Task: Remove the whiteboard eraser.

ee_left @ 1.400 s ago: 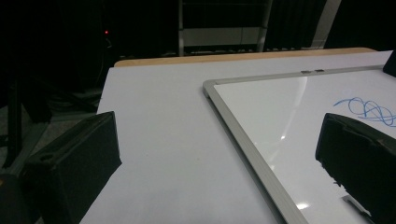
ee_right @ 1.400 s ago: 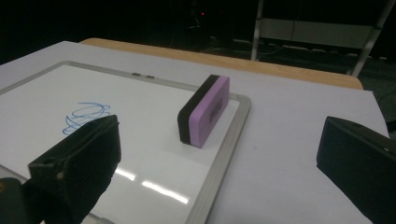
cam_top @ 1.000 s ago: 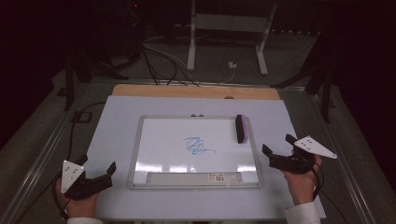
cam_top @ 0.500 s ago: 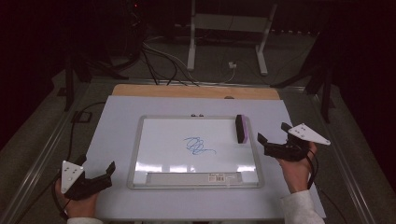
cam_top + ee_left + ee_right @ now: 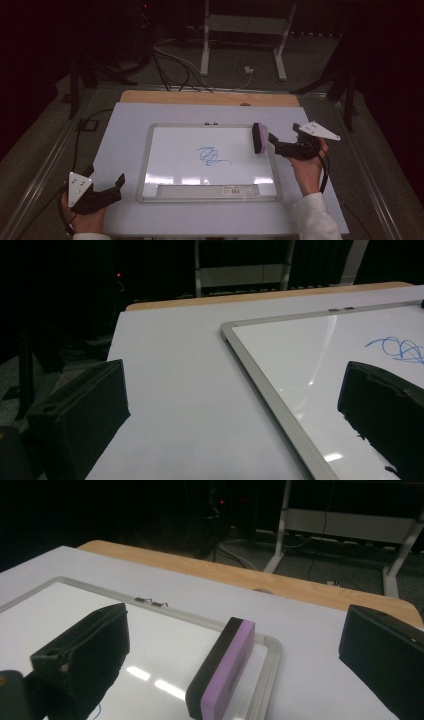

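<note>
High view: the right gripper (image 5: 273, 143) is reaching for the eraser (image 5: 259, 138) at the right edge of the whiteboard (image 5: 170, 150).

In the right gripper view the jaws are standing wide apart, and the eraser (image 5: 222, 669), black on one side and purple on the other, is lying between them on the board's top right corner, partly over the frame, not yet clamped. The left gripper (image 5: 107, 190) is resting on the white counter (image 5: 125, 125) near the board's lower left corner, its jaws also apart and holding nothing. The blue scribble (image 5: 212, 156) is waiting in the middle of the board. I think the risk is a poor grasp: if the jaws are closing off-centre, the eraser may be twisting or slipping out, or the lower jaw may be catching the raised frame and pushing the board.
</note>
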`<action>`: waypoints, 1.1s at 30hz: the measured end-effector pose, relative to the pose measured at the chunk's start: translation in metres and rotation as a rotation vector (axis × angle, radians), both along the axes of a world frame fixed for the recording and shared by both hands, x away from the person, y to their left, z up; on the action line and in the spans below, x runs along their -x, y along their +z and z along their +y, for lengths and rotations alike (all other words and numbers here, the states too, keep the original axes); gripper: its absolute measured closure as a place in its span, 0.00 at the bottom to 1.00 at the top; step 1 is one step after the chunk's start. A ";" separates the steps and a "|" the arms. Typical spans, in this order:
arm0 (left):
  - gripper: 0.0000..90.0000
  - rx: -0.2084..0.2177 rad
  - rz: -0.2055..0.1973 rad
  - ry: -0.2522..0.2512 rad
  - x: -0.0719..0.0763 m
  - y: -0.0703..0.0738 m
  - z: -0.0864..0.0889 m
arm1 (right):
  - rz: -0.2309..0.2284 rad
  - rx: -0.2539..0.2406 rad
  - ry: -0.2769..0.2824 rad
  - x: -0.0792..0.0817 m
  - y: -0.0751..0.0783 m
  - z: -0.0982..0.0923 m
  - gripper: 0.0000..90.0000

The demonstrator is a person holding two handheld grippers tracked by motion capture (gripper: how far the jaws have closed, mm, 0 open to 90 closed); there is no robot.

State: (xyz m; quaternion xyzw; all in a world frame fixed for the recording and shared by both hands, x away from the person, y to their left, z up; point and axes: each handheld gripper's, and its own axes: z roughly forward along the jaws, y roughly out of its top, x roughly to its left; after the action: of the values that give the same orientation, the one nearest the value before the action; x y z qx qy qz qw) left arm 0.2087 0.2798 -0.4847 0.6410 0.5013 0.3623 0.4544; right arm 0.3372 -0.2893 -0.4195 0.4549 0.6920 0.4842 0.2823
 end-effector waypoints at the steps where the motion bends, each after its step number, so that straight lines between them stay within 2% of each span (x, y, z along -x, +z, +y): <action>1: 0.01 0.000 0.001 0.000 0.000 0.000 0.000 | 0.004 0.003 0.001 -0.002 -0.001 0.001 0.00; 10: 0.01 -0.002 0.004 0.001 0.000 0.000 -0.001 | 0.036 0.003 0.001 -0.018 -0.004 0.010 0.00; 15: 0.01 0.000 0.002 0.001 0.000 -0.001 0.000 | 0.057 0.023 -0.002 -0.029 -0.009 0.015 0.00; 33: 0.01 -0.002 0.006 0.000 0.000 -0.001 0.000 | 0.125 0.016 -0.021 -0.052 -0.030 0.016 0.00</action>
State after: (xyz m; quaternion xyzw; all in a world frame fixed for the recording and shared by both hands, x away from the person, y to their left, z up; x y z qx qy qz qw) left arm 0.2092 0.2794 -0.4859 0.6425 0.5026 0.3608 0.4522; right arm 0.3894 -0.2735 -0.4492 0.4893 0.7074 0.4463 0.2472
